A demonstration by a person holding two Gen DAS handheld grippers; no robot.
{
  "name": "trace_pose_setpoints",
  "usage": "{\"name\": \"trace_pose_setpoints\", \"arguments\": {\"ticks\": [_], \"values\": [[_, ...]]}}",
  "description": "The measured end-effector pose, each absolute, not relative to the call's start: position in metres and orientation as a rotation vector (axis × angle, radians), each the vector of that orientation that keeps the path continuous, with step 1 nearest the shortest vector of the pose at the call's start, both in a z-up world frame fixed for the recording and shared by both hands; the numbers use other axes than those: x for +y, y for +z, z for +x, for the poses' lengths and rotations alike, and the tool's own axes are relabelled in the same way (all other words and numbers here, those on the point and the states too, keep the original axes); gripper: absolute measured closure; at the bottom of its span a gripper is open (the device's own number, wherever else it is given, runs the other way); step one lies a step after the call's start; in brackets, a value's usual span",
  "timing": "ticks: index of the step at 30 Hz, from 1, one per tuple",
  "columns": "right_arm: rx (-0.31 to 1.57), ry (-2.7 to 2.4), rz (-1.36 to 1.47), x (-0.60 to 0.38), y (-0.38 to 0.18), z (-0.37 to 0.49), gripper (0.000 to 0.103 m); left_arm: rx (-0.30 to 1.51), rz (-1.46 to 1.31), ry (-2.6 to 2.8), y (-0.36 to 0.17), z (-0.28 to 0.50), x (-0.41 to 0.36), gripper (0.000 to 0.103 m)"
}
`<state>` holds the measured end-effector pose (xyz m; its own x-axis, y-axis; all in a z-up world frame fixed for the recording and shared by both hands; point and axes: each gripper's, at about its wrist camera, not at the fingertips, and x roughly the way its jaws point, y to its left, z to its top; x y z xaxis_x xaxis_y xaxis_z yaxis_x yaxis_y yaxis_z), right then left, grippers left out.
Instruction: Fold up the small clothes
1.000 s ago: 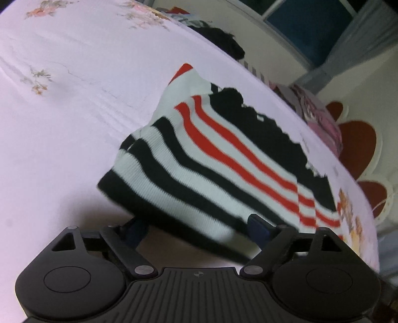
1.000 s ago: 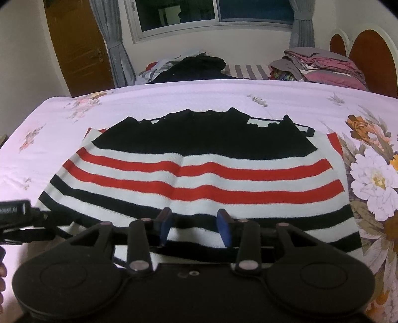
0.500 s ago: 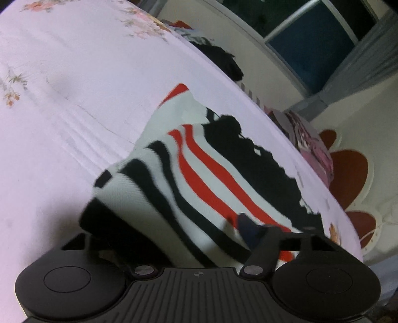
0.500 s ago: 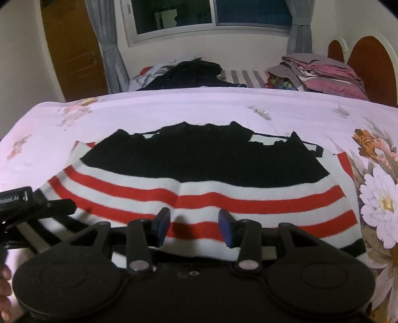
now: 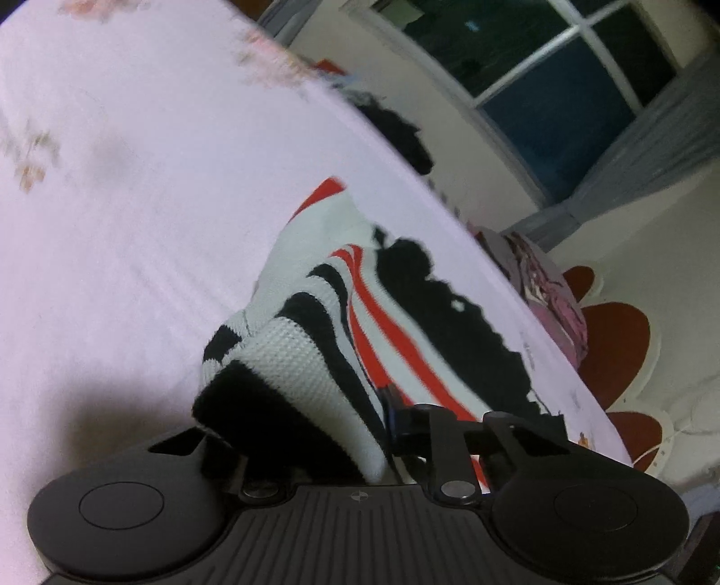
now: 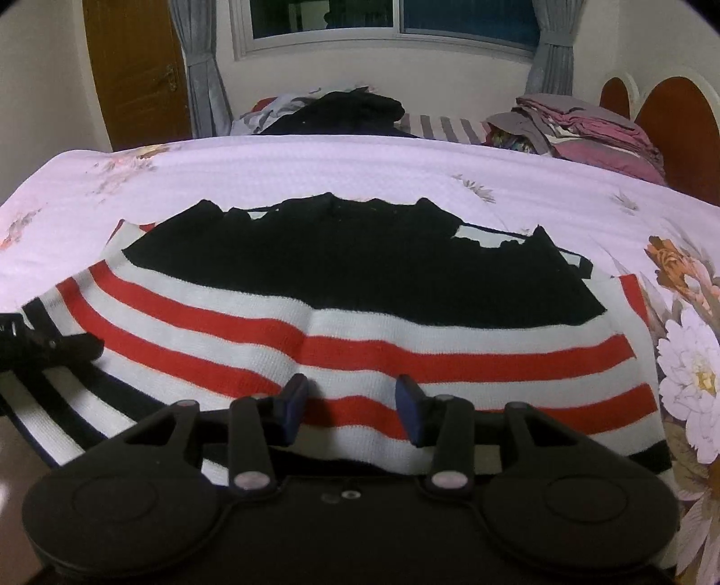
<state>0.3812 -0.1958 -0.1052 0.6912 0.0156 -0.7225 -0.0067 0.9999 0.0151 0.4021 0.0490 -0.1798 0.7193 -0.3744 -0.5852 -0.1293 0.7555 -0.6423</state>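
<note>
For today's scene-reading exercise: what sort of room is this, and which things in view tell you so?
Most likely a bedroom. The striped sweater lies on a floral bedsheet, with a scalloped headboard at the right and folded clothes stacked below a curtained window.

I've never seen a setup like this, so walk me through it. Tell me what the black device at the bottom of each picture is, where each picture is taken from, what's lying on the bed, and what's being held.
There is no robot here. A person holds a two-finger gripper in each hand, and each gripper carries a wide-angle camera looking forward along its fingers. The black body at the bottom of each picture is that gripper itself.

One picture comes from the left gripper, the other from the right gripper.

On the pink floral bedsheet lies a striped sweater, knitted in black, white and red. Behind it are a dark clothes heap and a stack of folded clothes.

The left gripper is clamped on the sweater's hem, bunching it up off the sheet. The right gripper's fingers stand apart with the hem between them, so it grips nothing.
</note>
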Motion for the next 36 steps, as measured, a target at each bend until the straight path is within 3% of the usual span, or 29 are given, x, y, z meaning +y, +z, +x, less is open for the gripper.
{"name": "trace_pose_setpoints", "arguments": {"ticks": [15,21,25,27,31,36], "values": [[0.733,-0.037,0.160,-0.264,-0.075,0.353,0.059,0.581,-0.375,-0.459,-0.080,0.419,-0.062,0.083],[0.716,-0.136,0.194,-0.314,-0.071,0.324,0.059,0.600,-0.225,-0.635,-0.079,0.412,-0.149,0.083],[0.725,-0.205,0.217,-0.346,-0.074,0.307,0.059,0.673,-0.084,-0.663,-0.106,0.403,-0.196,0.082],[0.726,-0.226,0.229,-0.359,-0.074,0.298,0.059,0.674,-0.003,-0.653,-0.114,0.394,-0.205,0.078],[0.714,-0.208,0.270,-0.375,-0.067,0.295,0.057,0.657,0.063,-0.695,-0.110,0.373,-0.206,0.027],[0.678,-0.127,0.329,-0.382,-0.052,0.311,0.051,0.647,0.133,-0.735,-0.089,0.339,-0.193,0.024]]}}
